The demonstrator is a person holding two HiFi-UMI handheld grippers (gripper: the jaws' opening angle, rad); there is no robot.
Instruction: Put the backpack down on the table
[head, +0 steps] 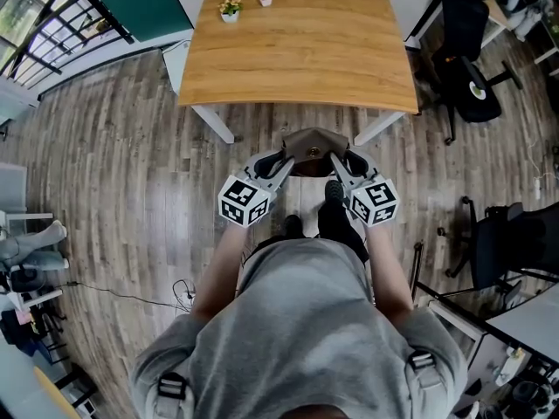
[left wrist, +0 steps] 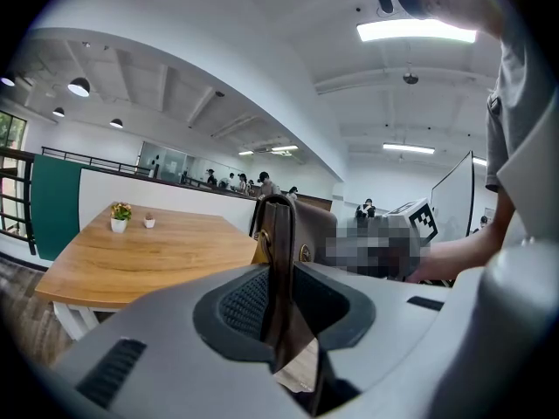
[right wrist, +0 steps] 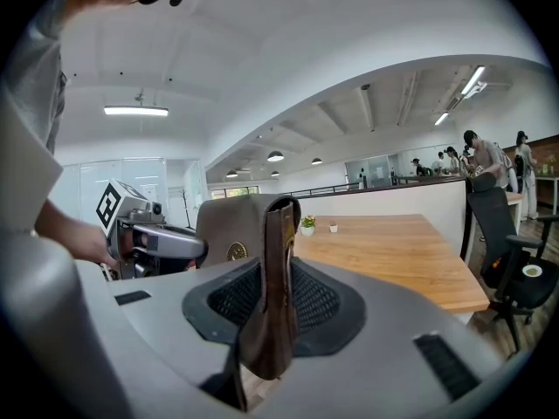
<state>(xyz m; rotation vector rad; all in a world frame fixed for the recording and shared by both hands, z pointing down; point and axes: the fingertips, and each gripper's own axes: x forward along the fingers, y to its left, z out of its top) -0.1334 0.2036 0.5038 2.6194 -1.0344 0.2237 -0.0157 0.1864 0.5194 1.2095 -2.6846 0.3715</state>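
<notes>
A brown leather backpack (head: 311, 147) hangs in the air between my two grippers, just in front of the near edge of the wooden table (head: 297, 59). My left gripper (head: 281, 164) is shut on a brown strap (left wrist: 279, 260) at the bag's left side. My right gripper (head: 342, 164) is shut on the strap (right wrist: 278, 269) at the bag's right side. In the left gripper view the bag's body (left wrist: 310, 234) stands past the jaws, with the table (left wrist: 131, 251) beyond it. From the right gripper view, the left gripper (right wrist: 153, 238) shows across the bag (right wrist: 231, 230).
A small potted plant (head: 230, 9) and a tiny pink pot (head: 265, 0) stand at the table's far edge. Black office chairs (head: 467, 68) are at the right, and another chair (head: 511, 234) is nearer me. A cable (head: 131, 297) lies on the wooden floor at the left.
</notes>
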